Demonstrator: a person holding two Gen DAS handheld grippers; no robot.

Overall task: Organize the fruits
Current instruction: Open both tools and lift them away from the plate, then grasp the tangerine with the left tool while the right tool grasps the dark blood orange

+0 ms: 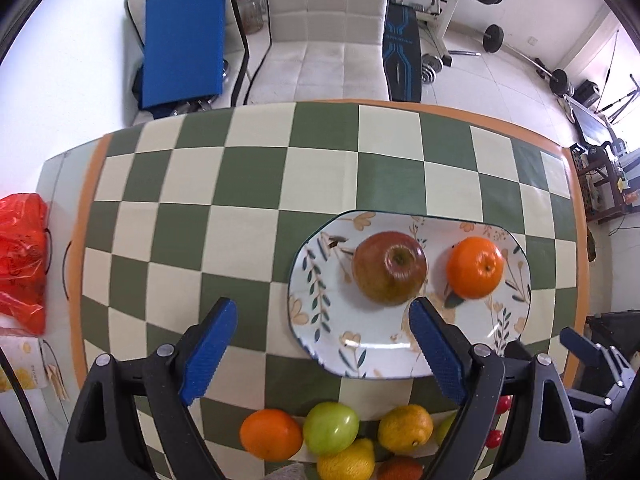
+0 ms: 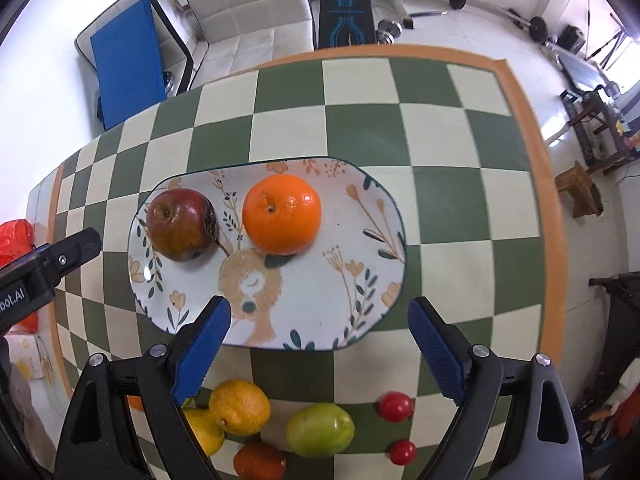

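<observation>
A floral white plate [image 1: 352, 344] [image 2: 360, 272] lies on the checked tablecloth and holds a red apple [image 1: 389, 267] [image 2: 182, 225] and an orange [image 1: 475, 267] [image 2: 282, 214] side by side. My left gripper [image 1: 322, 354] hangs open above the plate's near left rim, empty. My right gripper [image 2: 318, 354] is open over the plate's near edge, also empty. Loose fruit lies by the table's near edge: an orange [image 1: 271, 434], a green fruit [image 1: 331, 427] [image 2: 320, 429], lemons [image 1: 405, 428] [image 2: 239, 407], and two small red fruits [image 2: 395, 406].
The table [image 1: 248, 184] has an orange border and falls off to the floor on all sides. A red plastic bag [image 1: 22, 256] sits at its left end. A white chair [image 1: 324, 36] stands behind the far edge; gym gear fills the room's right.
</observation>
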